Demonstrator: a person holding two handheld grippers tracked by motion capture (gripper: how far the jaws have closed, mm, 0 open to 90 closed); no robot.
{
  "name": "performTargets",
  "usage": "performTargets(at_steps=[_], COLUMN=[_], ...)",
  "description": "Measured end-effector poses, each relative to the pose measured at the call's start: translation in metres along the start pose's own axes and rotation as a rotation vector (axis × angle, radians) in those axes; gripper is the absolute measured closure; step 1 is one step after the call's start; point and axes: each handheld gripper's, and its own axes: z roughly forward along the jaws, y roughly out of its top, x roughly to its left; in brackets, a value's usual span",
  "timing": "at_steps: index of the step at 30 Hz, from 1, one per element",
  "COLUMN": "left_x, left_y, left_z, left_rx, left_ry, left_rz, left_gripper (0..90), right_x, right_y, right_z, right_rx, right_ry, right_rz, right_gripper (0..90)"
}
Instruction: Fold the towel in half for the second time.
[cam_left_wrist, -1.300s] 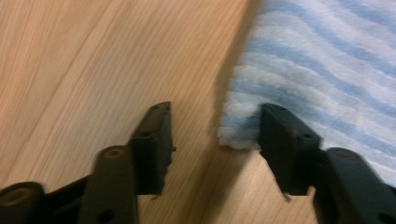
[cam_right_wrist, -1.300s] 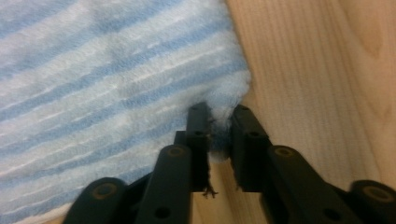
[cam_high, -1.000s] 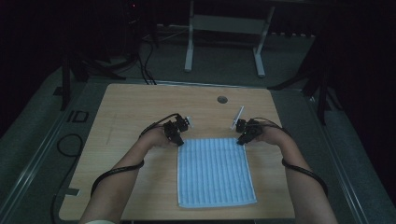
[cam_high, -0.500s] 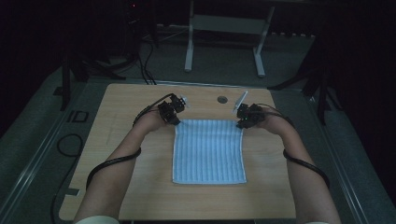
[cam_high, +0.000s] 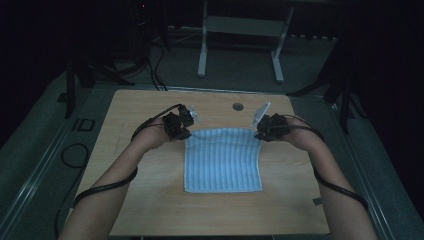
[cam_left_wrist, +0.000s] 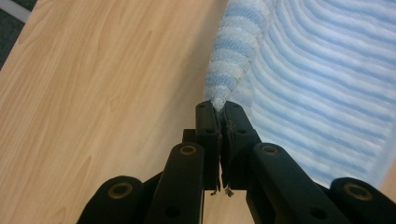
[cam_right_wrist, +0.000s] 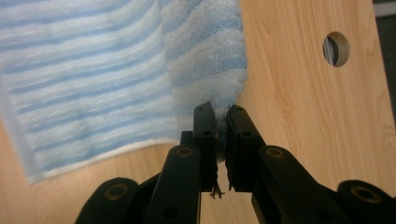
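Pinching a far corner of the striped towel (cam_high: 223, 159) apiece, the left gripper (cam_high: 184, 132) and right gripper (cam_high: 260, 134) held it clamped tight, its far edge lifted above the table (cam_high: 150, 200), its near edge resting there.

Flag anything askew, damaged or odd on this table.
Nothing stands out. The striped towel is pinched at its two far corners by the left gripper and right gripper, near edge resting on the table. No damage visible.
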Motion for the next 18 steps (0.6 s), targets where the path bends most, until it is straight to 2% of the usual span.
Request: performTargets(at_steps=[6, 10, 12, 14, 16, 18], left_x=[-0.026, -0.042, -0.051, -0.06, -0.066, -0.072], left_y=[-0.009, -0.023, -0.03, -0.036, -0.042, -0.047], left_z=[-0.008, -0.008, -0.005, -0.001, 0.003, 0.006], left_rx=[-0.017, -0.031, -0.016, -0.009, -0.007, -0.005], left_ry=[-0.024, -0.045, -0.055, -0.07, -0.084, -0.104], left_rz=[0.045, 0.056, 0.071, 0.08, 0.083, 0.086], left_gripper=[86.7, 86.6, 86.6, 86.6, 86.5, 86.5], right_x=[0.033, 0.058, 0.069, 0.078, 0.089, 0.098], right_y=[-0.009, -0.017, -0.021, -0.025, -0.029, -0.032], right_z=[-0.013, -0.013, -0.012, -0.013, -0.01, -0.006], right_rx=[-0.029, -0.012, -0.005, -0.021, -0.021, -0.02], right_ry=[0.01, 0.031, 0.042, 0.049, 0.068, 0.079], right_rz=[-0.031, -0.079, -0.103, -0.093, -0.107, -0.102], right_gripper=[83.8, 83.7, 83.7, 83.7, 83.4, 83.4])
